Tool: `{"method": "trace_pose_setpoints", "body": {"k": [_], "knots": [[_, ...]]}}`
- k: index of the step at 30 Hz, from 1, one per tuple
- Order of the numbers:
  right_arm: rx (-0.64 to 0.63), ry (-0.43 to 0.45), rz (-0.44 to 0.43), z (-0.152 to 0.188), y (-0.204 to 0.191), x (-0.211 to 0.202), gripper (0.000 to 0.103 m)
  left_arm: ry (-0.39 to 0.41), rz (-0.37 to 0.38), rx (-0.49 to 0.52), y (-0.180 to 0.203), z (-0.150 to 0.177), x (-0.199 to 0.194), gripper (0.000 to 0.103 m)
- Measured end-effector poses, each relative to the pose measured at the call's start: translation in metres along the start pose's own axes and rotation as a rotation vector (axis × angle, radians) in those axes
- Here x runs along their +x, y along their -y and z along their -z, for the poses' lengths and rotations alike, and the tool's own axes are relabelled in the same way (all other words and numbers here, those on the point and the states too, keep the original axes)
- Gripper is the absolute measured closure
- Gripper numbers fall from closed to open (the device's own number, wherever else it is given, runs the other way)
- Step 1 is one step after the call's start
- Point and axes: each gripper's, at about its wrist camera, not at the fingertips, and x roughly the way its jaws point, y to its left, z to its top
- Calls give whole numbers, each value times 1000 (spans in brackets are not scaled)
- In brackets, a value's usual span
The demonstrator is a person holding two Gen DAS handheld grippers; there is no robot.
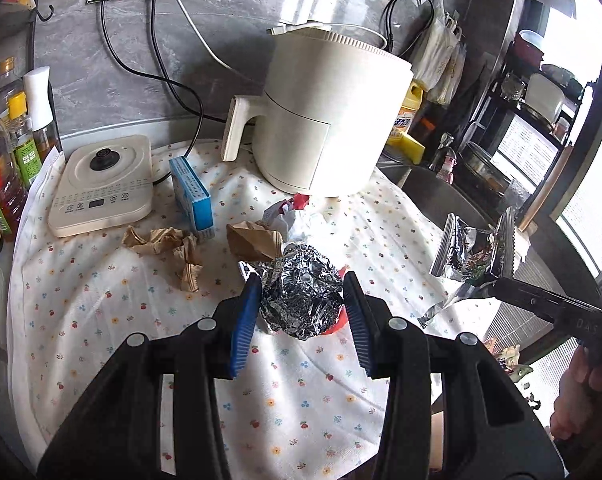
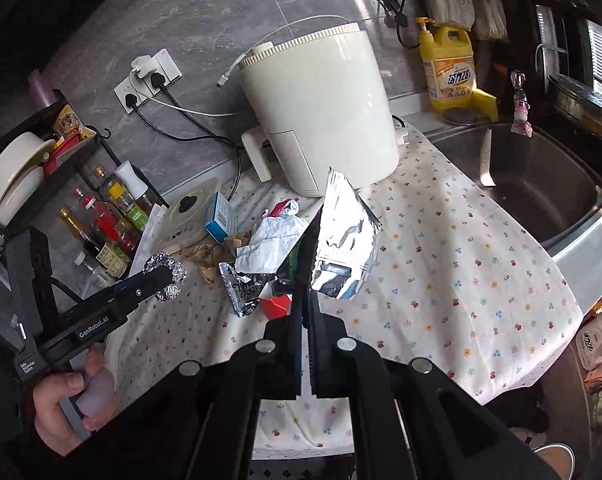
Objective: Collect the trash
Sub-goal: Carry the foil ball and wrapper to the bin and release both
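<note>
Trash sits right at both of my grippers. My left gripper has its blue-padded fingers spread around a crumpled foil ball, one pad on each side of it; I cannot tell from the left wrist view whether the pads are pressing it, though in the right wrist view the foil ball sits at that gripper's tip, apparently above the cloth. My right gripper is clamped shut on a silver foil snack bag, pinching its lower edge so the bag stands up above the floral tablecloth. Just beyond the left fingers lie a folded brown paper scrap and a white crumpled wrapper with a red bit at its top, and off to the left a twisted brown paper. Beneath the right gripper I see a second flattened foil wrapper and a small red piece on the cloth. Farther back stand a blue box, a white base unit, and the cream air fryer. To the right is the steel sink.
</note>
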Motion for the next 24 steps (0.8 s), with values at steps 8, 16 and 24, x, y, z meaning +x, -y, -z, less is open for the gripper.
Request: {"method": "trace_pose_setpoints", "body": {"k": [8,16,24], "knots": [[108,24,89,42,69,-57,100,-51,88,92,75,16,17,60],[204,46,181,83,126,-112,100,-104,177,182,153,36,33,61],[301,50,257,127,180,-158,100,-149,255,253,224,65,42,60]]}}
